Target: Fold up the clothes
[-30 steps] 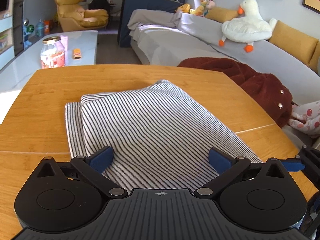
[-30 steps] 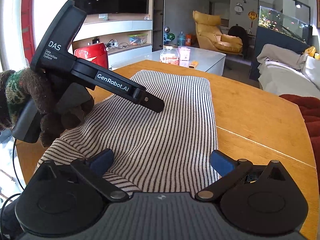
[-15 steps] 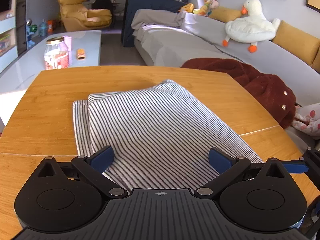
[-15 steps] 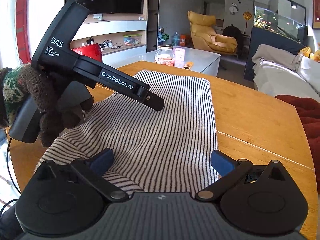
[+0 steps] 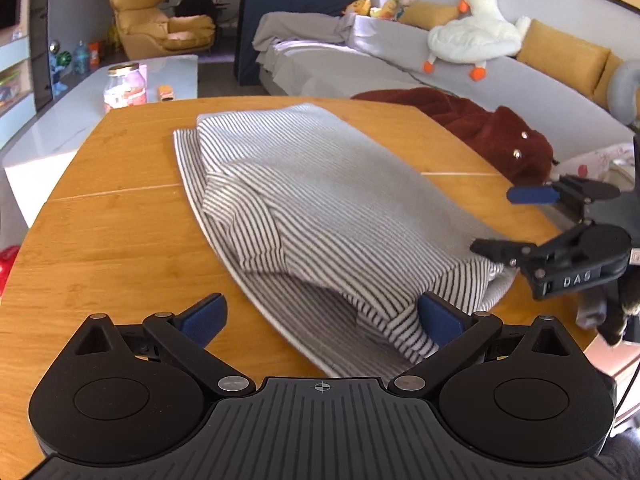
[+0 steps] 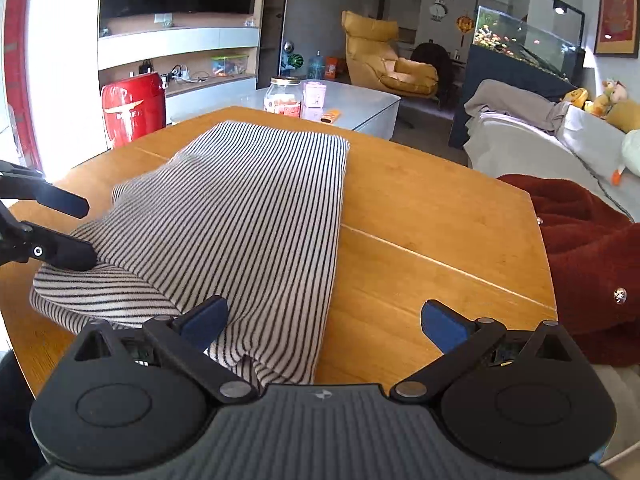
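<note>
A black-and-white striped garment (image 5: 320,200) lies folded in layers on the wooden table (image 5: 120,240), its near end rumpled. My left gripper (image 5: 322,318) is open at the garment's near left corner, with the right pad against a loose fold. In the right wrist view the garment (image 6: 240,216) fills the left half. My right gripper (image 6: 324,320) is open over its near right edge, the left pad on cloth and the right pad above bare wood. Each gripper shows in the other's view: the right gripper (image 5: 520,222) and the left gripper (image 6: 60,226), both open beside the cloth.
A dark red fleece garment (image 6: 592,248) lies over the table's right edge toward a grey sofa (image 5: 360,68). A white coffee table (image 6: 360,100) with a jar (image 6: 283,96) stands beyond the far edge. Bare wood (image 6: 420,220) lies right of the striped garment.
The left gripper has shifted left and the right gripper right, so the garment sits off-centre in both views. The garment's near end looks more rumpled, with a loose fold showing.
</note>
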`<state>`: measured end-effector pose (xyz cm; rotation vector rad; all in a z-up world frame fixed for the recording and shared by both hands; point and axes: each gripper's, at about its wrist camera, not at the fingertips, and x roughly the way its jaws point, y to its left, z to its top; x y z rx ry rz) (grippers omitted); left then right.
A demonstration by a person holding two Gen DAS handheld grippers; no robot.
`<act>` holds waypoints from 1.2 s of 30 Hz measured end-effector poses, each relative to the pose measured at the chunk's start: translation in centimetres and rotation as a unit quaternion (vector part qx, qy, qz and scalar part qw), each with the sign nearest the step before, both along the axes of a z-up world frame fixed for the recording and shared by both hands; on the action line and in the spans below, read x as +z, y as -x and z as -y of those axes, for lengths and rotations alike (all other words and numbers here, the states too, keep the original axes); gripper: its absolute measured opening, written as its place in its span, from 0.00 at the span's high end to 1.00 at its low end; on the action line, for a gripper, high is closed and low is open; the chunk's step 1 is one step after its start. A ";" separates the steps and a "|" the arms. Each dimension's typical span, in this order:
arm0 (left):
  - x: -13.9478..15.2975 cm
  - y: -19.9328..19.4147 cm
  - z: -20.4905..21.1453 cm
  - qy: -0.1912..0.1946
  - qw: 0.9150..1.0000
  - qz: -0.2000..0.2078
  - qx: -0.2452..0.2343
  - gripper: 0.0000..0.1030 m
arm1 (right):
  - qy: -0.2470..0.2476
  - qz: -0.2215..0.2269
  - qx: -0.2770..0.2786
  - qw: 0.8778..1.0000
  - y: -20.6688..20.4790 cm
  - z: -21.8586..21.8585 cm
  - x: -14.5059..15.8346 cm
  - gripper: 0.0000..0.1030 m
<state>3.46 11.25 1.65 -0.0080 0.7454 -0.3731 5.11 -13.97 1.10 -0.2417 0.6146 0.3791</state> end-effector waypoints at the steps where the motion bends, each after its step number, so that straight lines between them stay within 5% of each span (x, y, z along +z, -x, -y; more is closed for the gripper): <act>1: -0.1 0.2 -0.3 0.004 1.000 -0.003 0.003 0.00 | 0.010 0.005 0.002 1.000 0.3 -0.2 0.2 0.00; 5: 0.5 1.1 -1.7 0.017 1.000 0.002 0.018 0.00 | 0.056 0.069 0.055 0.995 3.6 -1.7 2.5 0.01; 8: 1.1 1.7 -2.5 0.018 0.999 0.008 0.026 0.00 | 0.060 0.084 0.152 0.983 6.4 -3.1 3.5 0.13; 12: 1.4 2.3 -3.0 0.019 0.999 0.009 0.031 0.00 | 0.131 0.088 0.232 0.960 8.4 -6.2 1.3 0.15; 16: 1.8 3.4 -3.2 0.026 0.999 0.016 0.019 0.00 | 0.197 0.125 0.251 0.940 9.3 -8.7 -0.6 0.16; 18: 2.1 4.0 -3.1 0.029 0.999 0.022 0.009 0.00 | 0.171 0.092 0.238 0.952 8.1 -9.1 0.0 0.29; 21: 2.1 4.6 -2.9 0.033 0.999 0.025 -0.011 0.00 | 0.052 -0.017 0.179 0.982 4.0 -7.7 1.4 0.30; 25: 1.0 4.2 -2.1 0.010 1.000 0.014 -0.026 0.00 | -0.024 -0.082 0.141 0.986 1.1 -5.7 1.8 0.29; 32: -0.5 1.8 -0.3 -0.031 0.999 0.010 -0.008 0.00 | 0.006 -0.052 0.155 0.986 2.5 -5.9 2.0 0.25; 36: -0.6 1.1 -0.6 -0.012 1.000 0.009 0.002 0.00 | 0.004 -0.016 0.187 0.982 3.8 -6.1 4.4 0.23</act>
